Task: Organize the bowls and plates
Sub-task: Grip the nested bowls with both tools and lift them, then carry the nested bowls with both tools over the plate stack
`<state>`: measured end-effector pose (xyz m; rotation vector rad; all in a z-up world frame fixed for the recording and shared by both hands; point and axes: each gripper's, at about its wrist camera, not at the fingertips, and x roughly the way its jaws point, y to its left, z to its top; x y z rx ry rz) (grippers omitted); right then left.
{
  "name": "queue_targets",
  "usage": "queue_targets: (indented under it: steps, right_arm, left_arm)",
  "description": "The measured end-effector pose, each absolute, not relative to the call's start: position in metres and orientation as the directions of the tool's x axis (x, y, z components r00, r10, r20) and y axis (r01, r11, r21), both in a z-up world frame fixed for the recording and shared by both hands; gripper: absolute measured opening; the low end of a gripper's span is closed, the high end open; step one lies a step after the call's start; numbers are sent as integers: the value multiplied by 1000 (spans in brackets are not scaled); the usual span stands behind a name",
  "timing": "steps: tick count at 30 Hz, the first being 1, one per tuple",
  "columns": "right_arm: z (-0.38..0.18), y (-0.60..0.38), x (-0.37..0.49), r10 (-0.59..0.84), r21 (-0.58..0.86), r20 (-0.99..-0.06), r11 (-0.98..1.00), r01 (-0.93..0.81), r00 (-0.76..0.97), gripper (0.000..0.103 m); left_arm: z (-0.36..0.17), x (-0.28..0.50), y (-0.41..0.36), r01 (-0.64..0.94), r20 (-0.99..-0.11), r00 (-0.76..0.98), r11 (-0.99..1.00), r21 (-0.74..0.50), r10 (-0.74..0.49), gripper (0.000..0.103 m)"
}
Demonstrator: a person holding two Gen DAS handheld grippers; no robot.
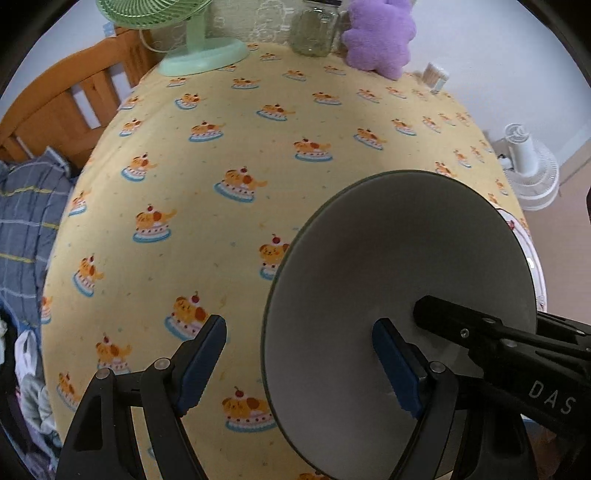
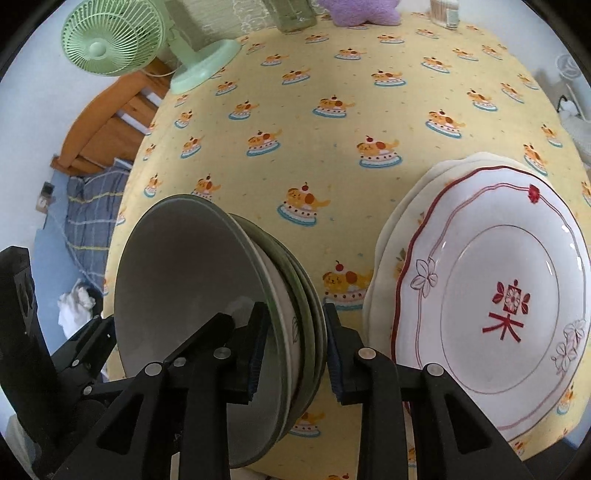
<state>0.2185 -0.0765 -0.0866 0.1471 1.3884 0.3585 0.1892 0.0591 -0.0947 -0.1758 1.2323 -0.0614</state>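
Right now a stack of bowls (image 2: pixel 221 314) sits on the table (image 2: pixel 332 122), which is covered with a soft yellow cloth printed with little dogs on cakes. The top bowl (image 1: pixel 402 280) is smooth and matte grey inside, with a dark green rim; below it I can see a pale bowl with a leaf drawn on its side, and more green rims nested under that. Nothing lies inside the top bowl.

The right gripper (image 2: pixel 295 350) has its jaws clamped on the near edge of the stack of bowls, one blue ribbed pad inside the top bowl and the other against the outer rims. The left gripper (image 1: pixel 299 365) has its jaws wide apart, one pad over the inside of the top bowl and the other over bare cloth; neither pad presses on anything.

Just beside the bowls, to the right, lies a stack of plates (image 2: pixel 491 295): a glossy white scalloped one on top with red lines, flower outlines and a red mark in the middle, over plainer cream ones.

At the far edge stand a mint-green plastic fan (image 2: pixel 122 40), a glass jar (image 1: pixel 314 33) and a fluffy purple plush toy (image 1: pixel 380 37).
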Motion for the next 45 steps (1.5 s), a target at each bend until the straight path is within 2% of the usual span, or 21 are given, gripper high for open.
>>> queue_targets:
  steps: [14, 17, 23, 36, 45]
  right_arm:
    - [-86, -65, 222, 275, 242, -956, 933, -266, 98, 34]
    - [-85, -61, 222, 264, 227, -960, 929, -292, 93, 34]
    - [-86, -60, 222, 263, 224, -961, 924, -310, 88, 35]
    - [-76, -58, 217, 261, 226, -960, 937, -268, 102, 36]
    - [-53, -60, 192, 250, 217, -953, 958, -189, 169, 36]
  left_arm:
    - [-96, 195, 50, 111, -922, 281, 963, -245, -267, 74]
    - [-91, 193, 42, 170, -923, 285, 962, -215, -257, 65]
    - [-92, 195, 42, 178, -925, 280, 961, -211, -255, 65]
    - [-87, 191, 50, 86, -932, 223, 958, -274, -286, 59]
    - [-64, 176, 50, 183, -913, 266, 947, -266, -308, 59]
